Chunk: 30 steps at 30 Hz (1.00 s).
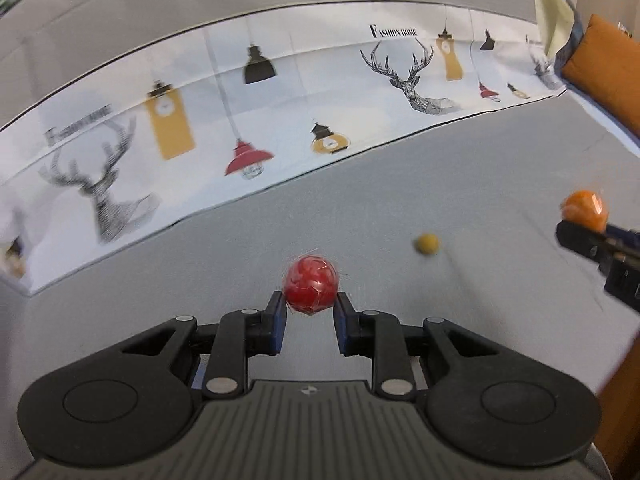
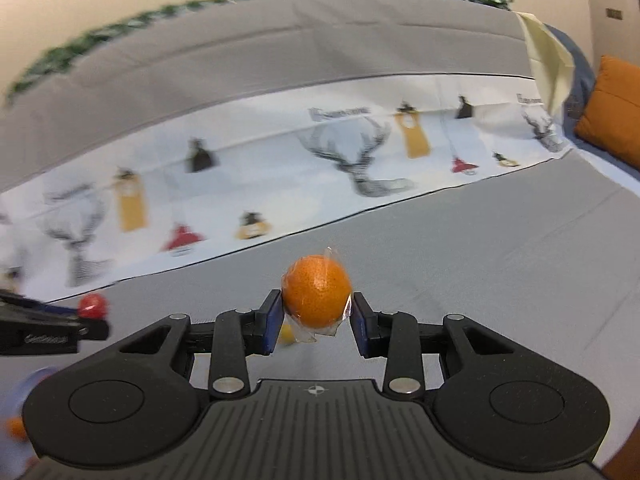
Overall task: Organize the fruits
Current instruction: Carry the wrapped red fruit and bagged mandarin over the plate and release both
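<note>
My left gripper (image 1: pixel 311 305) is shut on a red fruit (image 1: pixel 311 286) wrapped in clear film and holds it above the grey surface (image 1: pixel 440 184). My right gripper (image 2: pixel 316 312) is shut on an orange fruit (image 2: pixel 317 296), also in clear film. In the left wrist view the right gripper (image 1: pixel 576 228) shows at the right edge with the orange fruit (image 1: pixel 585 210). In the right wrist view the left gripper (image 2: pixel 86 320) shows at the left edge with the red fruit (image 2: pixel 93 306). A small yellow fruit (image 1: pixel 427 244) lies on the grey surface between them; it peeks out below the orange fruit (image 2: pixel 286 334).
A white cloth with deer and lamp prints (image 1: pixel 280 112) lies across the back of the surface. An orange cushion (image 1: pixel 608 68) sits at the far right. Something white and blue with an orange fruit (image 2: pixel 16 426) is blurred at the lower left of the right wrist view.
</note>
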Motion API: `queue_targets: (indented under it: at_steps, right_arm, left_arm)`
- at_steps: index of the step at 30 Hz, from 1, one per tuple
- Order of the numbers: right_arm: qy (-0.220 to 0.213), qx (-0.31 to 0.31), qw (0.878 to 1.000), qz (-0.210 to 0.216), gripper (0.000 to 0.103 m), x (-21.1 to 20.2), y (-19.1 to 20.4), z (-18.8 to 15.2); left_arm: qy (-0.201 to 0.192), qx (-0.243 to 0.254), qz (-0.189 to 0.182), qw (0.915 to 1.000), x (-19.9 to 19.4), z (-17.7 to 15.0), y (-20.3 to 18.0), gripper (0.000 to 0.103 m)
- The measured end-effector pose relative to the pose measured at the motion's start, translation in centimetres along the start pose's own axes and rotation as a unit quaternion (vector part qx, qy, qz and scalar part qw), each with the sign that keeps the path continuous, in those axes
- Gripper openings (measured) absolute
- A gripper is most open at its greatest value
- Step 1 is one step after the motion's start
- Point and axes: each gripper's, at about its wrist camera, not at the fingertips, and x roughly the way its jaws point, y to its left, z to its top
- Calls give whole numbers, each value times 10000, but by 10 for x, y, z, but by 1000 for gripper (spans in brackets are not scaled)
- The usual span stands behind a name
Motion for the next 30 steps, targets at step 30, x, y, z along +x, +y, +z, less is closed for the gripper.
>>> queue_targets:
  at_steps: [30]
  right_arm:
    - [129, -1680, 9697, 1772, 37, -251, 168, -105]
  left_arm:
    - [-390, -864, 668, 9932, -258, -211, 77, 28]
